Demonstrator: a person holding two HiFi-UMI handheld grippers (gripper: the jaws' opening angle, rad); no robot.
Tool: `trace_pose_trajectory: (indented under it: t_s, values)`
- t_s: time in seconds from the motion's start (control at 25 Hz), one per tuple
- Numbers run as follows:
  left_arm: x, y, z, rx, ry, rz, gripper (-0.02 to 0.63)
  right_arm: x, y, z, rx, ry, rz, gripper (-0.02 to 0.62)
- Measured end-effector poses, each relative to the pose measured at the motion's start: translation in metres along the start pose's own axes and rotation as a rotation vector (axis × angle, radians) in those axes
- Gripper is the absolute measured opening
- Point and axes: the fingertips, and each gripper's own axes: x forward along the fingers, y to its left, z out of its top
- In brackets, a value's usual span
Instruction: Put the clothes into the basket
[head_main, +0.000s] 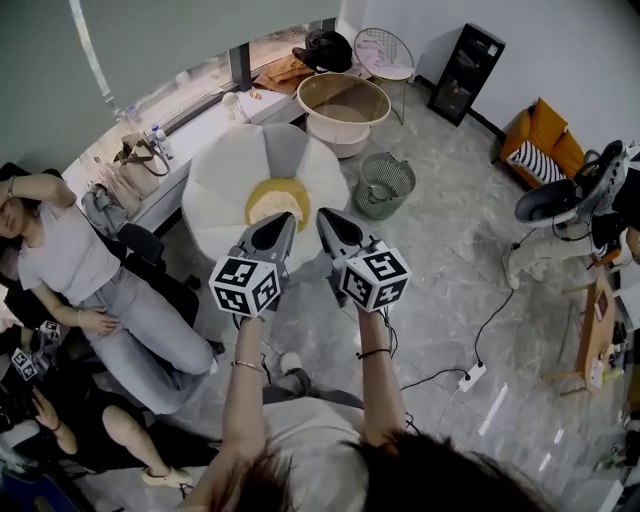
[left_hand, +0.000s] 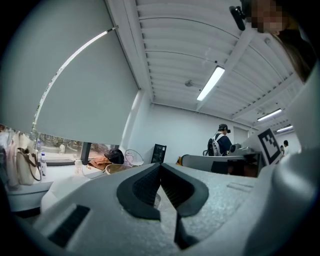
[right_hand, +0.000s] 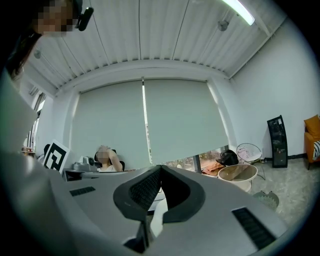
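The clothes, a brown heap (head_main: 285, 72) with a black piece (head_main: 325, 48) beside it, lie on the ledge by the window. They also show as the brown heap (right_hand: 216, 166) in the right gripper view and the black piece (left_hand: 116, 156) in the left gripper view. The round beige basket (head_main: 343, 105) stands on the floor just right of them. My left gripper (head_main: 283, 222) and right gripper (head_main: 325, 218) are held side by side, pointing level, well short of the clothes. Both are shut with nothing between the jaws, as the left gripper (left_hand: 160, 167) and right gripper (right_hand: 160, 170) show in their own views.
A white flower-shaped seat (head_main: 230, 170) with a yellow middle lies under the grippers. A green wire bin (head_main: 383, 185), a wire chair (head_main: 385, 55) and a black tower (head_main: 466, 70) stand near the basket. A person (head_main: 70, 260) sits at left. A cable and power strip (head_main: 470, 376) cross the floor.
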Motion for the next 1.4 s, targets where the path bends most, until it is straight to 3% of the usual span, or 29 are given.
trace_pose_trajectory:
  t_s: [0.72,1.16,1.4]
  values:
    - [-0.015,0.082,0.019,0.000,-0.034,0.137,0.011,0.081,0.004,0.001,0.005,0.006,0.087,0.009]
    - [0.036,0.116,0.001,-0.025,0.020,0.207,0.011,0.125,-0.052,-0.003,0.054,0.038,0.133,0.011]
    - [0.081,0.153,0.004,-0.012,0.039,0.250,0.011,0.187,-0.087,0.011,0.056,0.037,0.195,0.009]
